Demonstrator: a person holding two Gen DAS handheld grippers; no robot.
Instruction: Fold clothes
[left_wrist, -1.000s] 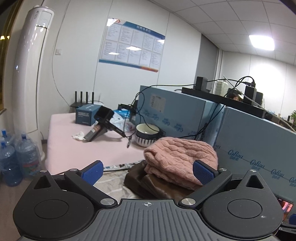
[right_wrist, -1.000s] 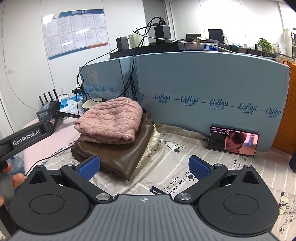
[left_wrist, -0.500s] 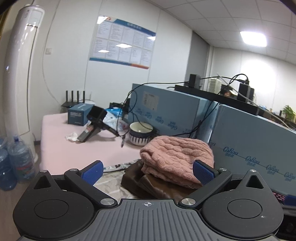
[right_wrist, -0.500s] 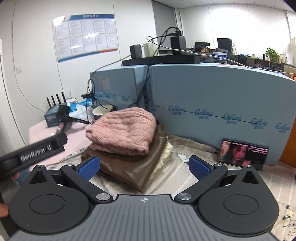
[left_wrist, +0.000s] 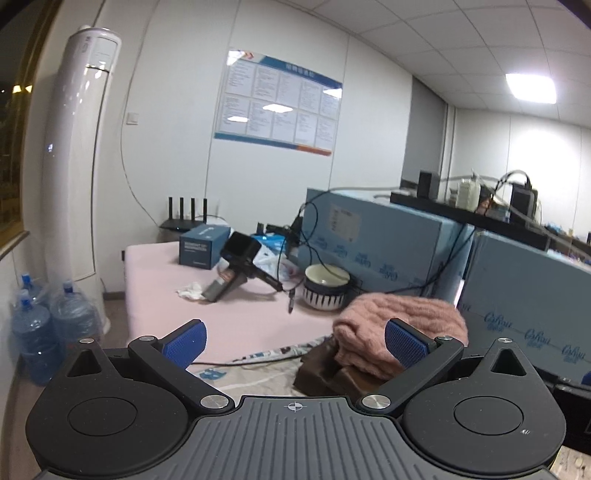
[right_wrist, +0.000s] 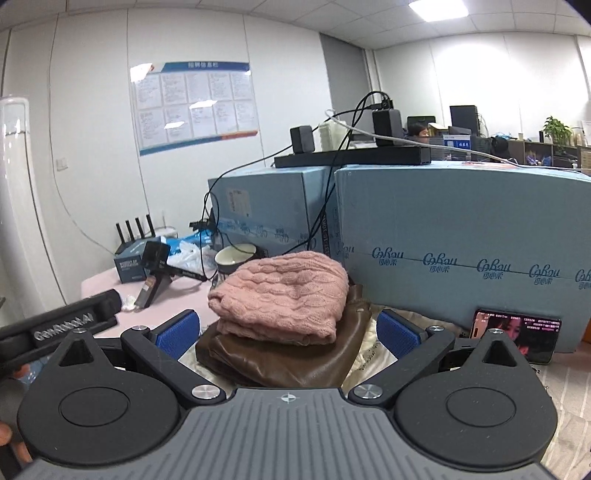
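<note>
the right gripper (right_wrist: 287, 334) is spread wide with nothing between its blue pads (right_wrist: 177, 332), held above the bed facing a folded pink knit sweater (right_wrist: 280, 295) that lies on top of a folded brown leather garment (right_wrist: 295, 363). the left gripper (left_wrist: 293, 341) is likewise wide apart and empty, the same stack off to its right. behind the pile stand blue foam boards (right_wrist: 461, 266); a phone (right_wrist: 517, 334) leans against one, and a bowl (left_wrist: 325, 286) sits on the pink sheet (left_wrist: 221, 314).
</note>
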